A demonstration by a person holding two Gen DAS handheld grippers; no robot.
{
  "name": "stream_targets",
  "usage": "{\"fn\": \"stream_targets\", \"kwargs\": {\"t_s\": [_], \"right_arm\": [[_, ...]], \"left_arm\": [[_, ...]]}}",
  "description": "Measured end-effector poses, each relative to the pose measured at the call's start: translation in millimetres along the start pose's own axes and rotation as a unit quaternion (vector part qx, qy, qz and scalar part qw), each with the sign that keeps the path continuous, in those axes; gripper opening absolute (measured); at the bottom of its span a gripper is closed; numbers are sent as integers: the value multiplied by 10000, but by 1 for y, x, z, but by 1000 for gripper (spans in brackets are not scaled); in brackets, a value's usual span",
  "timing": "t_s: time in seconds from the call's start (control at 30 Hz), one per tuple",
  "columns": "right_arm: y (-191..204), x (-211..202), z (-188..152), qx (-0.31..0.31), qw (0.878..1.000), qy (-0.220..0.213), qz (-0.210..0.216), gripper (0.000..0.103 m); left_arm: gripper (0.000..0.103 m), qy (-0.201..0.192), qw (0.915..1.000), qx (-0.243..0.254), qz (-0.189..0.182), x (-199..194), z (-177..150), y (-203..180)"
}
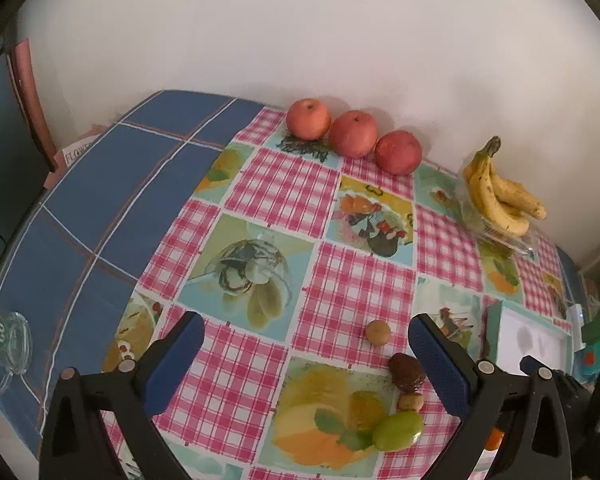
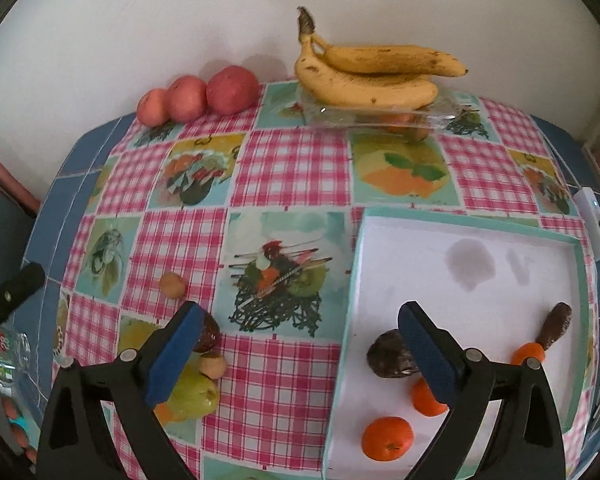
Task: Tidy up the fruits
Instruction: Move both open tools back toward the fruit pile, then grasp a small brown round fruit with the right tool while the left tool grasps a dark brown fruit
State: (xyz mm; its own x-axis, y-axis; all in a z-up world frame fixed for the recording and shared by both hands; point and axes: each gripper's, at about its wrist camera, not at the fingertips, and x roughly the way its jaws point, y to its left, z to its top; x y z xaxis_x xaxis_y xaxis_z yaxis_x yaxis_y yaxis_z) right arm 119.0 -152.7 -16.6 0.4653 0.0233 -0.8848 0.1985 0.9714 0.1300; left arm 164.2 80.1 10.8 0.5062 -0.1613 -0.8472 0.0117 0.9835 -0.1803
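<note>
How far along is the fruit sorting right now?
Partly done. The white tray with teal rim already holds three oranges, a dark brown fruit and a dark elongated piece. Nothing is in hand: the left gripper and right gripper are both open and empty. Still loose on the checked cloth: green fruit, dark wrinkled fruit, two small tan fruits, three red apples, and the banana bunch.

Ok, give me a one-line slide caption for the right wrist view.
Open right gripper above the white tray holding oranges; bananas and apples line the wall.
</note>
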Motion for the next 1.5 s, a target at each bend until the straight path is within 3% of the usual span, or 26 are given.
{"fn": "stream_targets", "kwargs": {"t_s": [0.17, 0.23, 0.3, 0.43, 0.8, 1.1, 1.5], "right_arm": [[17, 13, -5, -196, 9995, 181, 185, 97], [24, 17, -8, -314, 9990, 267, 179, 91], [31, 24, -12, -426, 9983, 366, 177, 72], [39, 38, -20, -477, 9964, 615, 327, 66], [70, 54, -32, -974, 9897, 920, 501, 37], [66, 62, -36, -858, 9896, 1006, 568, 28], [44, 55, -30, -763, 9920, 946, 349, 27]], "left_arm": [[102, 213, 9997, -55, 111, 15, -4, 3], [102, 343, 9992, -42, 191, 25, -8, 3], [102, 528, 9983, -52, 224, 37, -13, 4], [101, 769, 9966, -157, 232, 55, -21, 8], [101, 773, 9968, -189, 124, 56, -20, 5], [101, 830, 9964, -156, -5, 59, -20, -2], [100, 980, 9947, -77, -291, 68, -24, -21]]}}
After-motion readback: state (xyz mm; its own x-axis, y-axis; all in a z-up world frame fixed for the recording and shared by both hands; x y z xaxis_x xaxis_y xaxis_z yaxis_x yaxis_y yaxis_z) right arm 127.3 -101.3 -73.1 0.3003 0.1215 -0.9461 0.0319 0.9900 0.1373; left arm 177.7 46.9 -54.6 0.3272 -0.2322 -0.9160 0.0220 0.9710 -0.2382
